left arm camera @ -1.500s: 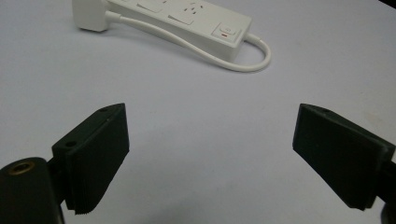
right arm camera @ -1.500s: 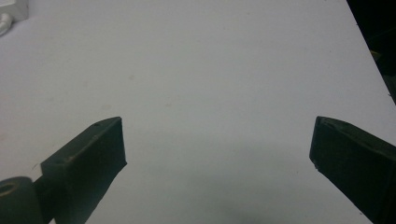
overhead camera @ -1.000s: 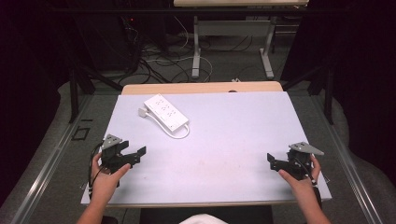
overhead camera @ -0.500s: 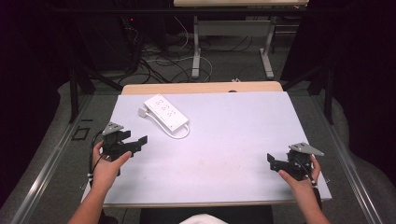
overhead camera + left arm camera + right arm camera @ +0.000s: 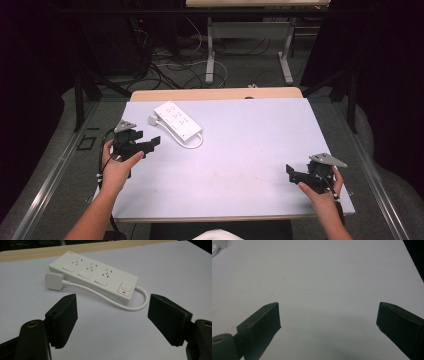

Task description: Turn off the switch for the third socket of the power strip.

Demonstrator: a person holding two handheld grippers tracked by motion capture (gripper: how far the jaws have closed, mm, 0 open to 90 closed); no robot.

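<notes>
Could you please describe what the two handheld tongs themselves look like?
Both the left tongs and the right tongs are black, each topped by a grey three-cornered plate. Their jaws end in flat, ribbed rectangular pads. A black cable trails from the left one. The forearms are unsleeved.

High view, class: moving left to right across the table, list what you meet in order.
left gripper → power strip → bare stretch of table → right gripper
</notes>
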